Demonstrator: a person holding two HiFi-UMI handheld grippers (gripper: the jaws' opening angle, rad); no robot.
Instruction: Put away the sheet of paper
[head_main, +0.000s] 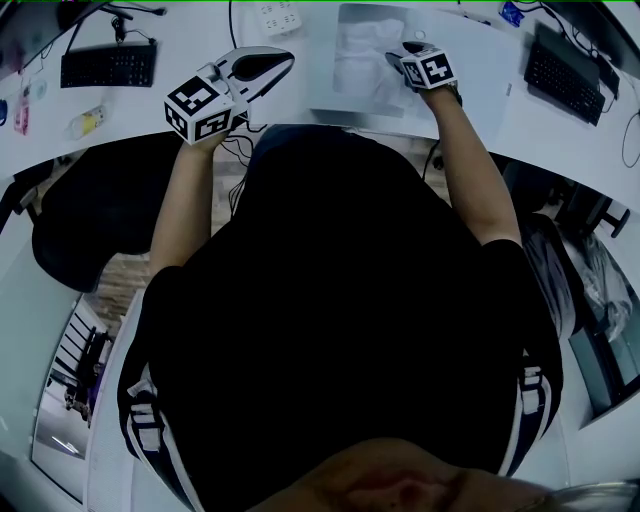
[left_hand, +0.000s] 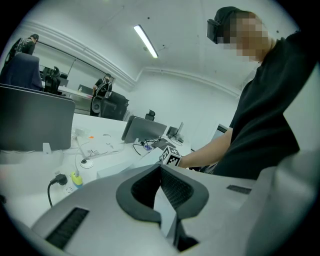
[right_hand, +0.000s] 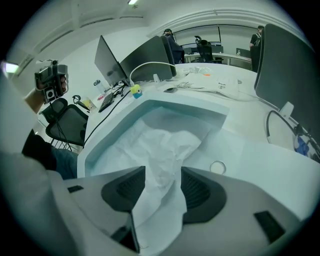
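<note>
Desk tray (right_hand: 106, 144) holds crumpled paper (right_hand: 161, 147), right tool (right_hand: 162, 189) spread around it; left tool (left_hand: 161, 192) pressed together

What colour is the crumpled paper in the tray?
White. The paper shows best in the right gripper view.

Dim, bluish, fisheye-warped edges, overhead strip light (left_hand: 145, 41)

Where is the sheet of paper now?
The sheet of paper lies crumpled in the tray, top right of centre in the head view, its near end between the jaws of the open right gripper.
</note>
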